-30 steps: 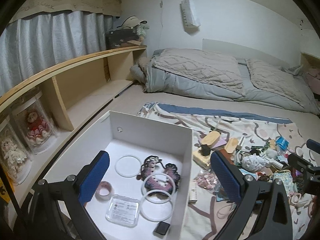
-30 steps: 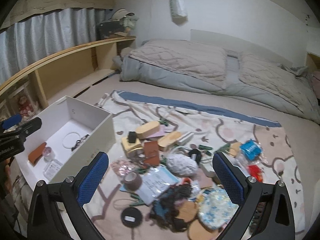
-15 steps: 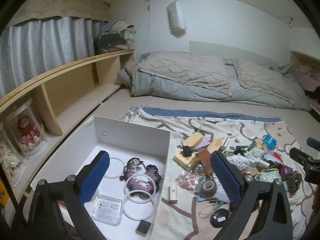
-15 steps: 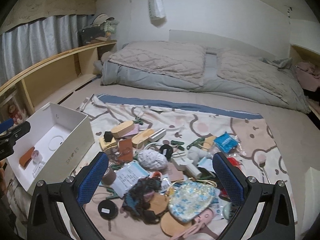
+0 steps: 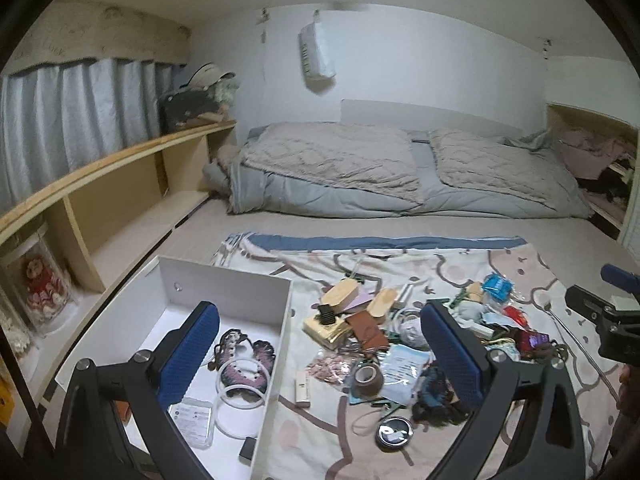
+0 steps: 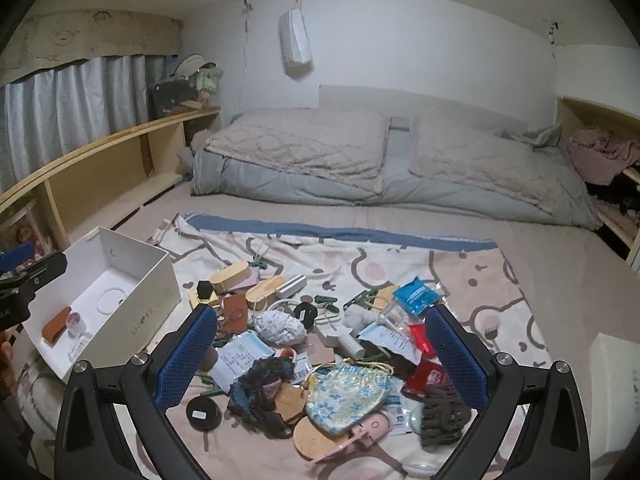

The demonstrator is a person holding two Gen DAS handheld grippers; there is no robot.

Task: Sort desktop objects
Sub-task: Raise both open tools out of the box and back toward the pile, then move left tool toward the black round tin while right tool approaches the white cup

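A heap of small objects [image 6: 320, 340] lies on a patterned cloth [image 6: 460, 272] spread over the bed: a floral pouch [image 6: 348, 398], a grey knitted ball [image 6: 280, 326], a blue packet [image 6: 418, 294], wooden pieces and a tape roll [image 5: 366, 376]. A white box [image 5: 224, 292] stands at the left with white rings [image 5: 242, 400], a dark lace piece [image 5: 246, 356] and a clear case [image 5: 190, 424] inside. My left gripper [image 5: 320, 356] hovers open above the box's right wall. Over the near side of the heap my right gripper [image 6: 320, 356] is open and holds nothing.
A folded grey quilt [image 6: 360, 160] fills the far end of the bed. A wooden shelf [image 5: 100, 200] runs along the left wall, with dolls in clear cases [image 5: 40, 284] at its near end. Another white box corner [image 6: 618, 364] shows at the right.
Both grippers have drawn back and risen, so more of the bed and heap shows. The left gripper has shifted from over the box toward its right wall. Nothing was picked up.
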